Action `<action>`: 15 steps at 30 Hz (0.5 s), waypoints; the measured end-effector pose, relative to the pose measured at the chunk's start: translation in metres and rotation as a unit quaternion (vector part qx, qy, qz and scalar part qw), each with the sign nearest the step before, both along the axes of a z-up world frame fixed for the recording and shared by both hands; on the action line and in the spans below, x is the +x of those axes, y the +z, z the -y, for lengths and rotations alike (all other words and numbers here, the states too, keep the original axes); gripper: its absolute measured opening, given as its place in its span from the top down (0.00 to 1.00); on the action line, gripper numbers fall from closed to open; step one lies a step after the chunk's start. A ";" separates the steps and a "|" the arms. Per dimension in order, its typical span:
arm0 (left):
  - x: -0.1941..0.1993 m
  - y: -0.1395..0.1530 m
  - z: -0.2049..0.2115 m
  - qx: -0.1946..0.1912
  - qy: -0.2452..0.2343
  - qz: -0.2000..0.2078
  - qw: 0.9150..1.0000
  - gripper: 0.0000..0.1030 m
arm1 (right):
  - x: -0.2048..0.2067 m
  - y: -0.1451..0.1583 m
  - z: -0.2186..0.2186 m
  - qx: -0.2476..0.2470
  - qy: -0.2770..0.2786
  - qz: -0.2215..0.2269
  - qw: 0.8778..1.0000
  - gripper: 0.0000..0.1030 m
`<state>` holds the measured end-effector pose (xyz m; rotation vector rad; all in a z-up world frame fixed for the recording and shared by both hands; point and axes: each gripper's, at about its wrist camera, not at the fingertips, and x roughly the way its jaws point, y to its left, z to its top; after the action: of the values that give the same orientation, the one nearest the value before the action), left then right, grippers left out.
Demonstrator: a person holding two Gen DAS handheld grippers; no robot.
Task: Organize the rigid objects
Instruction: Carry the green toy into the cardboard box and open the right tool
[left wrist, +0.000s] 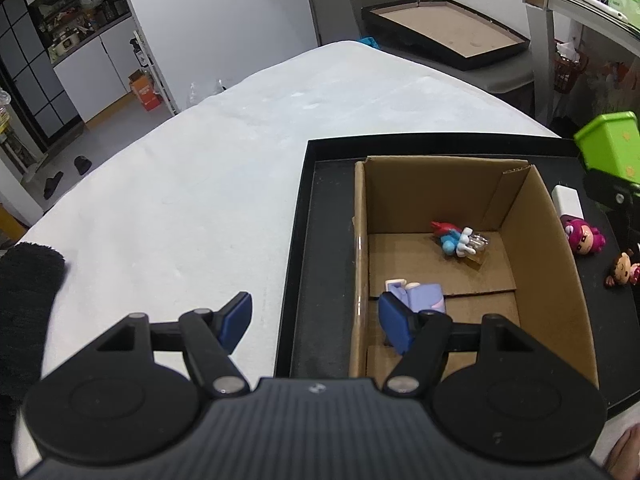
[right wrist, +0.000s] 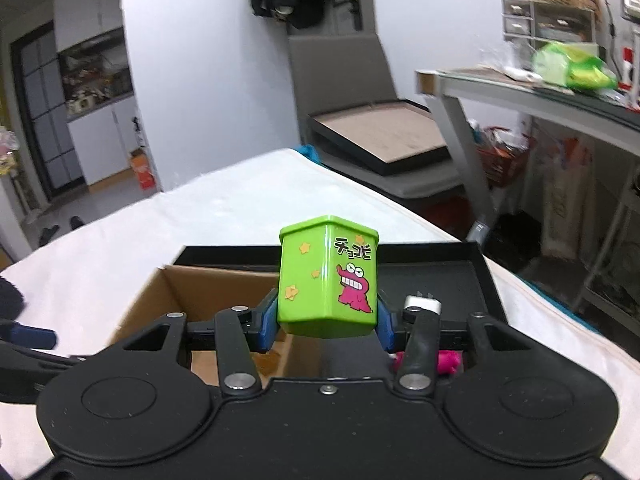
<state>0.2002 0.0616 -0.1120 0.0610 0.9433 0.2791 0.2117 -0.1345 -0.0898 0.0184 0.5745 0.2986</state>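
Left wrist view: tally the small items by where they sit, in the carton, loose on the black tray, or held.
In the cardboard box: 2, a red-and-blue figure and a lilac toy
Loose on the black tray: 3, a white block, a pink-haired doll, a small brown-haired doll
In the right gripper: 1, a green tin
Total: 6

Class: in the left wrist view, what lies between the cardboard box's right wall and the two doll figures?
Only bare black tray floor separates the cardboard box from the doll figures, seen in the left wrist view.
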 end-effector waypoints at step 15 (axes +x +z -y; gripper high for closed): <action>0.002 -0.016 -0.005 -0.074 -0.022 0.005 0.997 0.56 | 0.004 -0.006 -0.034 0.027 0.072 -0.027 0.997 0.55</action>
<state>0.2025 0.0666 -0.1281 -0.0565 0.9490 0.1682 0.2159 -0.1007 -0.0956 0.0368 0.6235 0.4543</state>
